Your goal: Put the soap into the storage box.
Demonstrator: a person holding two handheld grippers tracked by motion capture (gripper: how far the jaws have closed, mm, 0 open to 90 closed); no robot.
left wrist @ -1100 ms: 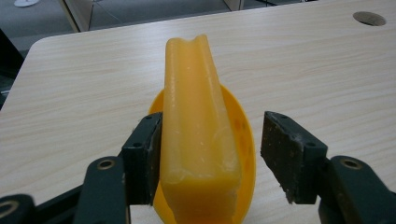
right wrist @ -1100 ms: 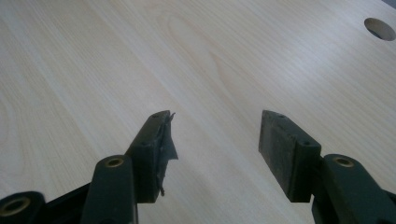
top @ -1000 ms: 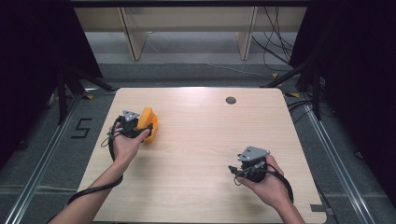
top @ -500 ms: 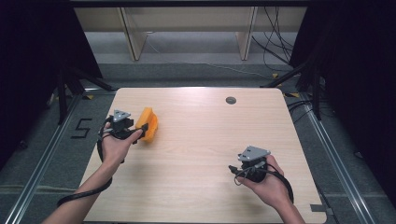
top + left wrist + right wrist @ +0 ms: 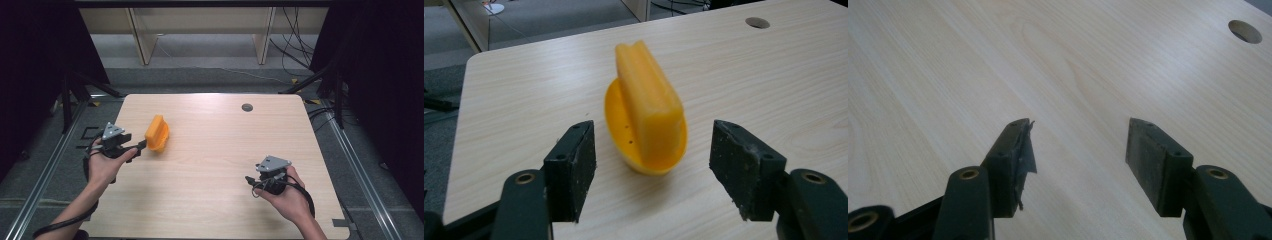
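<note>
Your left gripper has backed off toward the table's left edge, jaws just opened wide w/ nothing between, orange brush just ahead; right gripper open near the front-right corner.

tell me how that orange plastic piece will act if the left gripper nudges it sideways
The orange plastic piece looks rigid and probably light, so it would likely slide on the smooth table. Its rounded base and tall narrow top suggest it may rock or tip.
</note>
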